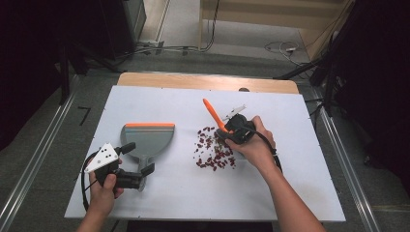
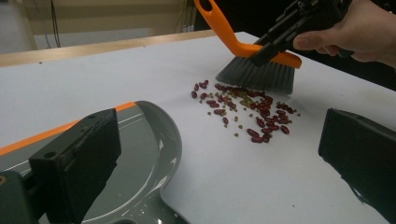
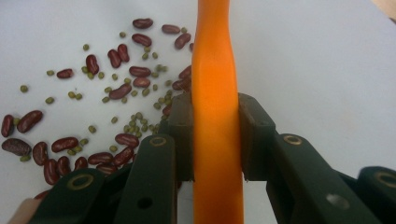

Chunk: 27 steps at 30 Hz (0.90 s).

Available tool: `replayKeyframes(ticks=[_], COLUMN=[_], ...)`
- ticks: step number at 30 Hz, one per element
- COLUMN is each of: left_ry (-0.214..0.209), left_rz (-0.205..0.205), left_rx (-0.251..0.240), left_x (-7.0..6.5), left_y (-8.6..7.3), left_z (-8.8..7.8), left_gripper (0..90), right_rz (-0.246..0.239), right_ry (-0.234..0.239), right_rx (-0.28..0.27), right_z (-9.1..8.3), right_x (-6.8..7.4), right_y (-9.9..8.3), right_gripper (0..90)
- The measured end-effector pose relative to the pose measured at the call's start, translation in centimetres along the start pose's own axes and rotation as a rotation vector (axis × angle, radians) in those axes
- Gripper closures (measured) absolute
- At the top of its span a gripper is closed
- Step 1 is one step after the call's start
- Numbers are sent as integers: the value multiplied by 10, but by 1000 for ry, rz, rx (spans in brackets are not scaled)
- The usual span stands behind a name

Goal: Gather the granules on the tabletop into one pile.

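The right gripper is pinched on the orange plastic handle of a small hand brush, its 2 black jaws pressed against either side of the handle. In the left gripper view the brush's grey bristles are seen resting on the white tabletop at the far edge of a scatter of dark red kidney beans and small green beans. The left gripper is spread wide around the stem of a grey dustpan with an orange front lip, and nothing is gripped by it yet. The dustpan lies flat, near the beans but apart from them. A sweeping step is judged to be in hand. For the next move, the dustpan would need to be grasped and steadied, and the beans drawn toward it.
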<state>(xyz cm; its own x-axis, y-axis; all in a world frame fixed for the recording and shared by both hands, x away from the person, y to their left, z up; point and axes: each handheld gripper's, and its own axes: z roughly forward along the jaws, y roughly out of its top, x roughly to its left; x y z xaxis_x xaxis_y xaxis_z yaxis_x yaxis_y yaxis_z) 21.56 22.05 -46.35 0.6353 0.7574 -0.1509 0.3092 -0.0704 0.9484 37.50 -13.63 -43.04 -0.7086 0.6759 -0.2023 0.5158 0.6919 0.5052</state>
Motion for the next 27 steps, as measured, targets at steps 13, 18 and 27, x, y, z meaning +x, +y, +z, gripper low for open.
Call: replayKeyframes(ticks=[13,18,27], left_ry=[4,3,-1], left_rz=[1,-3,3], left_rx=[4,3,7], left_x=[2,3,2], left_y=[-1,-2,-2], left_z=[0,-1,0], left_gripper=[0,0,0], right_rz=[-33,-66,-111], right_ry=[-68,-41,9], right_rx=[-13,10,8], right_z=[24,33,24], right_x=[-15,-2,12], right_y=[38,41,31], right_gripper=[692,693,693])
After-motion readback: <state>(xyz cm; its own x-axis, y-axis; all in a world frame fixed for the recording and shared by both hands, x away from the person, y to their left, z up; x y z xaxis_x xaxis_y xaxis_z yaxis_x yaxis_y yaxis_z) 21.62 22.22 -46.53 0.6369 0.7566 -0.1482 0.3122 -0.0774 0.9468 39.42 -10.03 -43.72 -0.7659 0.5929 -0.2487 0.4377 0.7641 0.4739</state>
